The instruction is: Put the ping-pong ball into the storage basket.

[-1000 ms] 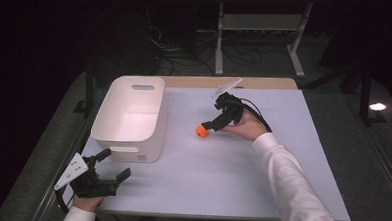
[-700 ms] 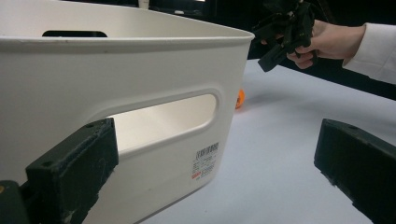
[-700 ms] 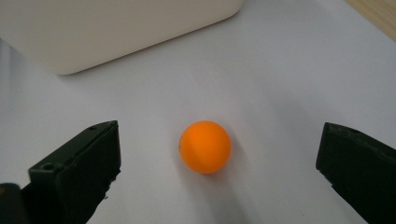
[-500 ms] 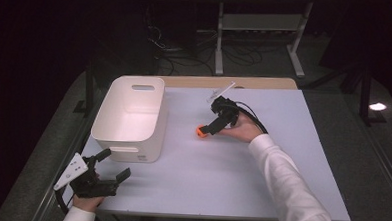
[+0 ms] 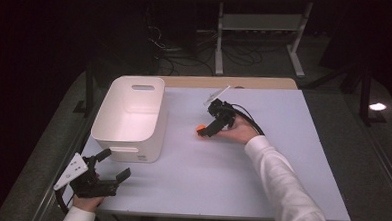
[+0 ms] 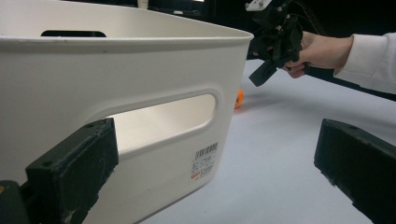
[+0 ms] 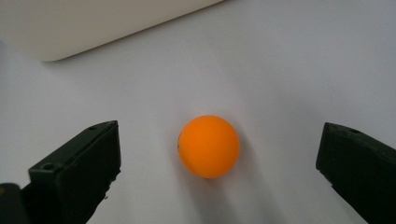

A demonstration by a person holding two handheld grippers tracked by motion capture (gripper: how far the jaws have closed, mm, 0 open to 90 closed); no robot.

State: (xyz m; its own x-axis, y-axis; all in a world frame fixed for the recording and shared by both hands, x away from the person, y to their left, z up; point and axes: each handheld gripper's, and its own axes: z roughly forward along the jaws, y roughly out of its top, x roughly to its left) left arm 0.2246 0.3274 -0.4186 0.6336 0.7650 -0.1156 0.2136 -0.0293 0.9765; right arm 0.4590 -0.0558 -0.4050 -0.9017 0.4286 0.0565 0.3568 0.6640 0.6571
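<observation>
High view, near edge first: left tongs (image 5: 112,168) rest at the near left corner of the worktop (image 5: 281,184), jaws spread wide, nothing between them, just near of the white bin (image 5: 128,118). Left gripper view puts the bin's near wall right in front of those jaws, with its handle slot and a small barcode sticker (image 6: 204,163); the sticker's print is too small to read.

Farther in, mid-worktop: right tongs (image 5: 205,131) held low in the person's right hand (image 5: 239,131), pointing left toward the bin. Jaws spread, gripping nothing.

Orange ball (image 7: 208,146) sits on the worktop, right at the tongs' tips in the high view. Right gripper view shows it centred between the two black jaws, clear gaps on either side, touching neither. Bin's rounded base corner lies beyond it, apart.

Key relation: ball is dead ahead of the right tongs and inside their span; being round, it has no long axis to line up. Right hand is far nearer than the left. Judgement: closing squarely should take it; an off-centre squeeze could send it rolling.

Far side: bare worktop edge, dark floor, cables.
</observation>
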